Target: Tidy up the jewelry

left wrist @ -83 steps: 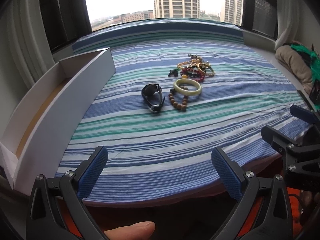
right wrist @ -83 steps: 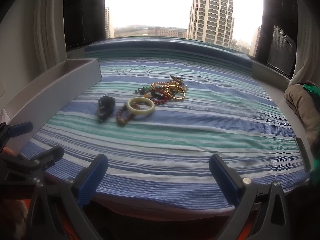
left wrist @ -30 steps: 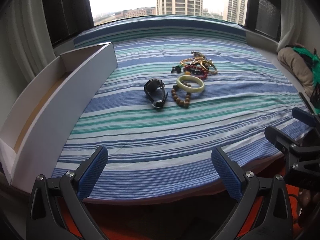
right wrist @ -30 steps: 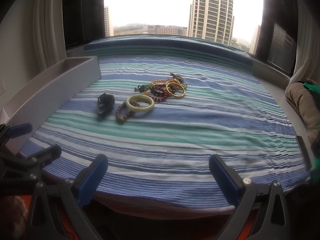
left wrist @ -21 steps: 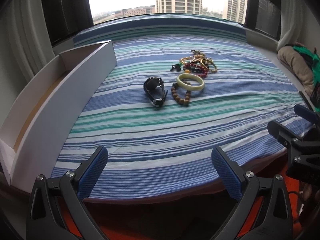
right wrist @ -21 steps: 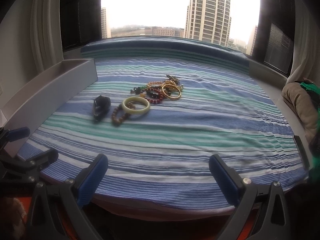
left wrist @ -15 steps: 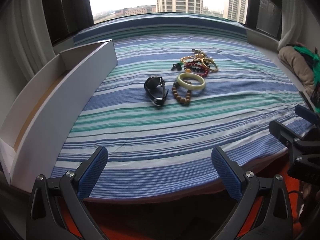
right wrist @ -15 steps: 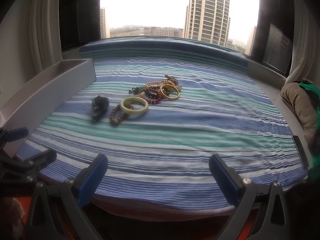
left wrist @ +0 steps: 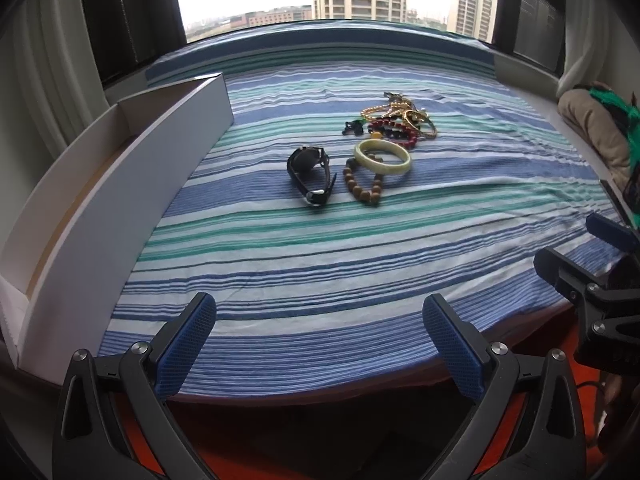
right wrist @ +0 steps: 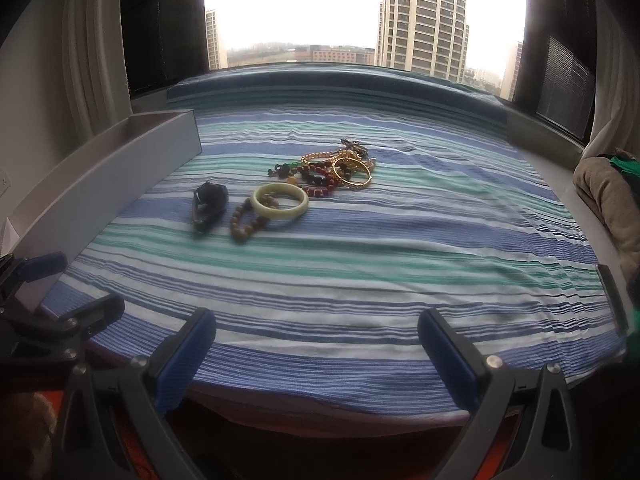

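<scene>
Little moved since the earlier frames: jewelry in the right wrist view slid slightly toward frame left, nothing picked up. Hard to separate in the tangled pile of gold, red and dark beaded bracelets point(left wrist: 396, 122) at frame centre-top; blurred in the right view. Cut off at left edge: long white open cardboard box point(left wrist: 120, 184), interior mostly hidden in the right view. Left claw point(left wrist: 318, 344) spread wide, empty, low at the striped blue-green cloth's point(left wrist: 320, 264) near edge. Right claw point(right wrist: 316, 346) likewise spread, empty. Black wristwatch point(left wrist: 311, 174), brown wooden bead bracelet point(left wrist: 362, 184) and pale green jade bangle point(left wrist: 382, 152) near frame centre, bangle overlapping the beads. Left view alone showing the box floor.
</scene>
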Tool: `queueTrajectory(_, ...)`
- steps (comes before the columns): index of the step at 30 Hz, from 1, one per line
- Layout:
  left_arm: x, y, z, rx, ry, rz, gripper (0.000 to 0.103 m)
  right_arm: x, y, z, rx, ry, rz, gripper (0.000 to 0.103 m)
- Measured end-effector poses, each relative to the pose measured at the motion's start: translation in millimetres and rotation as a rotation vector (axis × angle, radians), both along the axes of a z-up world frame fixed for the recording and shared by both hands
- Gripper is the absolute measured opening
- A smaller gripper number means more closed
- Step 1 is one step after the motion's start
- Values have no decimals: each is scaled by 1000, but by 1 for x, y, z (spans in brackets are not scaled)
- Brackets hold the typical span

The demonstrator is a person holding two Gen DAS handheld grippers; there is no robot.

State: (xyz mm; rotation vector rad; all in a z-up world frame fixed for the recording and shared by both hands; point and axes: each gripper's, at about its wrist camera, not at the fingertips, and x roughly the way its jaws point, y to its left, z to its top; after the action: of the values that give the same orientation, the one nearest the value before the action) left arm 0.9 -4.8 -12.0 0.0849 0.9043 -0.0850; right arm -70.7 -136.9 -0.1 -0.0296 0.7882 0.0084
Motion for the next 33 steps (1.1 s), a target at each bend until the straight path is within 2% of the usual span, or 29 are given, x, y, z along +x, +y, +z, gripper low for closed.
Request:
queueTrajectory(13, 8, 2, -11, -19, 55, 3, 103, 2, -1, -5, 18, 19, -1, 103)
queueTrajectory(17, 15, 4, -12, 4, 69, 3, 103, 2, -3, -5, 24, 12, 0, 103)
queueTrajectory(20, 27, 18, -8, 22, 65, 40, 103, 2, -8, -4, 25, 1, -13, 103)
queueTrajectory(24, 52, 40, -3, -21, 79, 96, 103, 4, -15, -6, 33, 1, -38, 103)
queueTrajectory(27, 81, 44, -2, -61, 92, 98, 103, 5, -19, -9, 43, 6, -46, 103)
queueTrajectory(33, 158, 43, -34, -65, 157, 137, 101, 0, -22, -9, 62, 1, -45, 103)
